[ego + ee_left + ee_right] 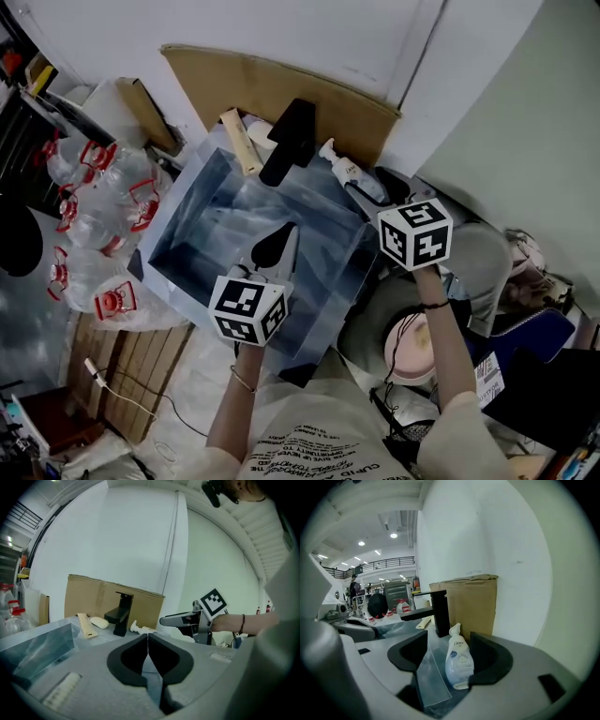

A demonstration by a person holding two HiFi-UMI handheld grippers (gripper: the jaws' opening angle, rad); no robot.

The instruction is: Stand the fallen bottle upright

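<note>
Left hand-held gripper [148,638] hovering over the sink [202,202], jaws pressing together on nothing. Right hand-held gripper [449,639] holding its jaws spread; the bottle [458,660] is sitting in the gap, its base end hiding behind the right jaw, contact not readable. Bottle appearing to be lying along the counter [105,632] by the sink rim, pump pointing toward the black faucet [438,613]. Cardboard sheet [471,604] standing against the wall behind, the faucet partly covering it

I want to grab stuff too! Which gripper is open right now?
The right gripper: its jaws stand apart around the white pump bottle. The left gripper has jaws pressed together.
</note>
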